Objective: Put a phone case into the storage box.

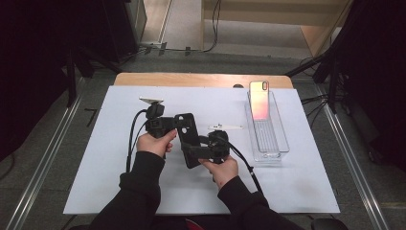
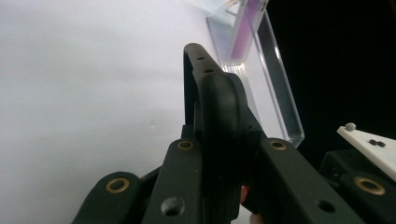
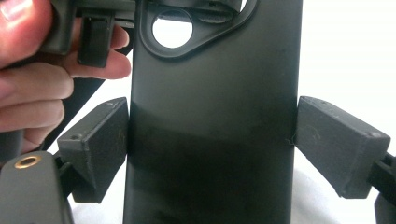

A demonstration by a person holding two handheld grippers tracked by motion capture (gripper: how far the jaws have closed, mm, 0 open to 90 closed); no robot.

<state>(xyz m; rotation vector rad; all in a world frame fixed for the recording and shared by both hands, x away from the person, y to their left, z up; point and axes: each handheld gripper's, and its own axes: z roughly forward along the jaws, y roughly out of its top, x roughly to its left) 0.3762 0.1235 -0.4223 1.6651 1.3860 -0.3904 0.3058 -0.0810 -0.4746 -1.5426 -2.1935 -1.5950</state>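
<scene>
- The black phone case (image 1: 187, 139) is held up above the white table cover (image 1: 110, 143), between the person's two hands near the middle of the table, its camera cut-out end toward the far side.
- The left gripper (image 1: 167, 125) is clamped on the upper end of the case; in the left gripper view the jaws sit nearly together with the thin edge of the case (image 2: 212, 116) pinched between them.
- The right gripper (image 1: 198, 152) grips the lower part of the case across its width — in the right gripper view both pads (image 3: 100, 144) press flat against the long edges of the case (image 3: 210, 121), so the jaws stand wide yet are closed on it.
- The camera cut-out (image 3: 173, 32) shows at the top of the right gripper view, with the fingers of the left hand (image 3: 32, 93) just beside it.
- To the right of the hands, well apart from the case, lies a clear plastic tray (image 1: 280, 143) with a pink-backed phone (image 1: 259, 98) leaning upright at its far end.
- A small white piece (image 1: 225, 127) lies on the cover between the grippers and the tray.
</scene>
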